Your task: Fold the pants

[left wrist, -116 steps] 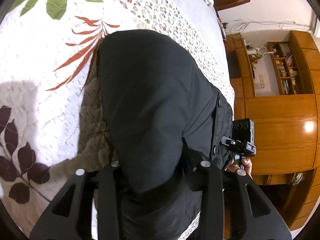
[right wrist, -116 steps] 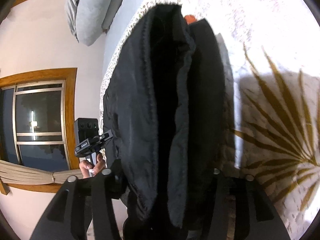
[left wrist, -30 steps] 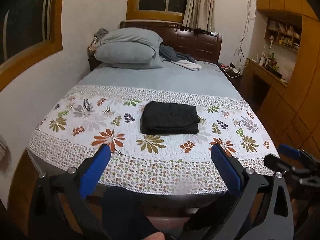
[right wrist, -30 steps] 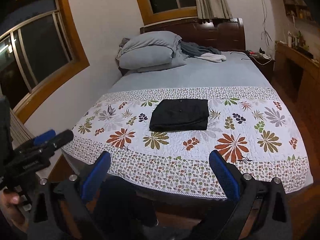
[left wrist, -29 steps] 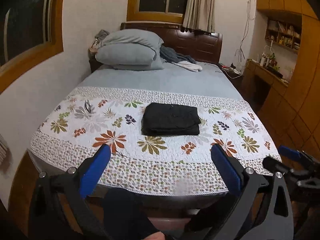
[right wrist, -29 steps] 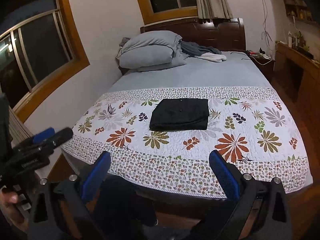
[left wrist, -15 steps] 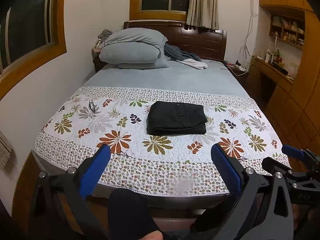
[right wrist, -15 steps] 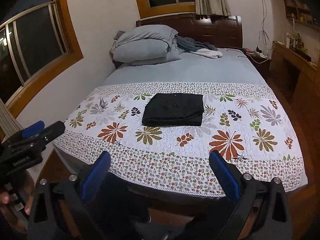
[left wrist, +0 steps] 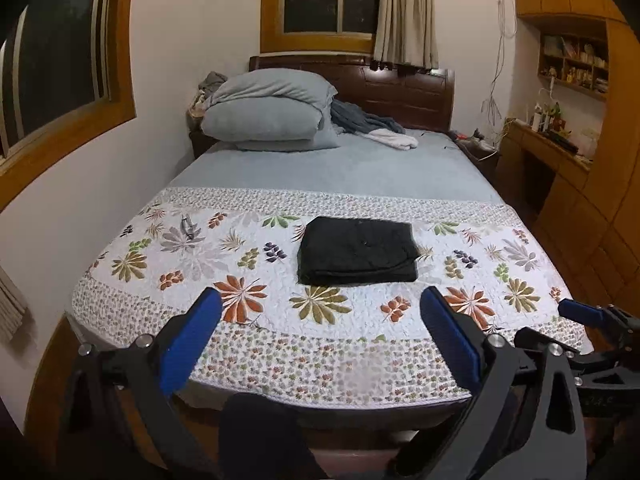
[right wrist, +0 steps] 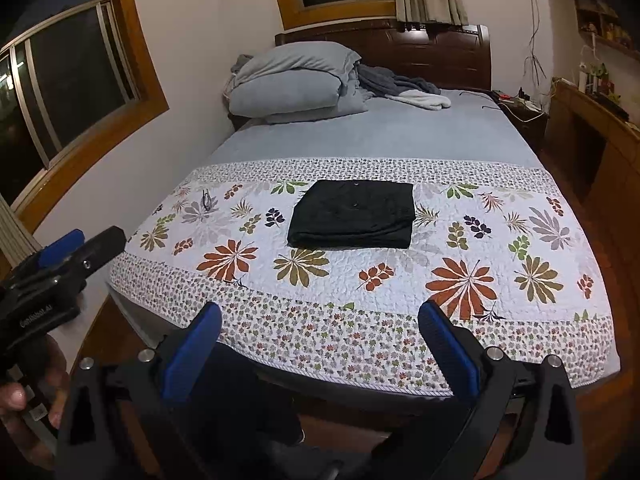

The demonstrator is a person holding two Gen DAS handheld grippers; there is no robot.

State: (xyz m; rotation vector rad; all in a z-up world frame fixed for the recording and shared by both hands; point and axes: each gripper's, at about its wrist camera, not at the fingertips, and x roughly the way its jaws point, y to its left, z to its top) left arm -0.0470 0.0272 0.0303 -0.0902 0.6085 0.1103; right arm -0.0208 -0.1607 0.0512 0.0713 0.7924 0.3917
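Observation:
The black pants (left wrist: 357,251) lie folded into a flat rectangle in the middle of the floral quilt (left wrist: 256,332); they also show in the right wrist view (right wrist: 354,214). My left gripper (left wrist: 320,300) is open and empty, held back off the foot of the bed. My right gripper (right wrist: 319,314) is open and empty too, also back from the bed. The right gripper shows at the right edge of the left wrist view (left wrist: 592,320), and the left gripper shows at the left edge of the right wrist view (right wrist: 64,256).
Grey pillows (left wrist: 268,120) and loose clothes (left wrist: 380,130) lie at the headboard end. Glasses (left wrist: 187,226) lie on the quilt's left side. Wooden cabinets and a desk (left wrist: 560,168) stand to the right. A wall with a window (right wrist: 72,92) is on the left.
Both grippers let go of the pants and pulled back from the bed. Over the last second both views have drifted slightly; the folded pants have not moved.

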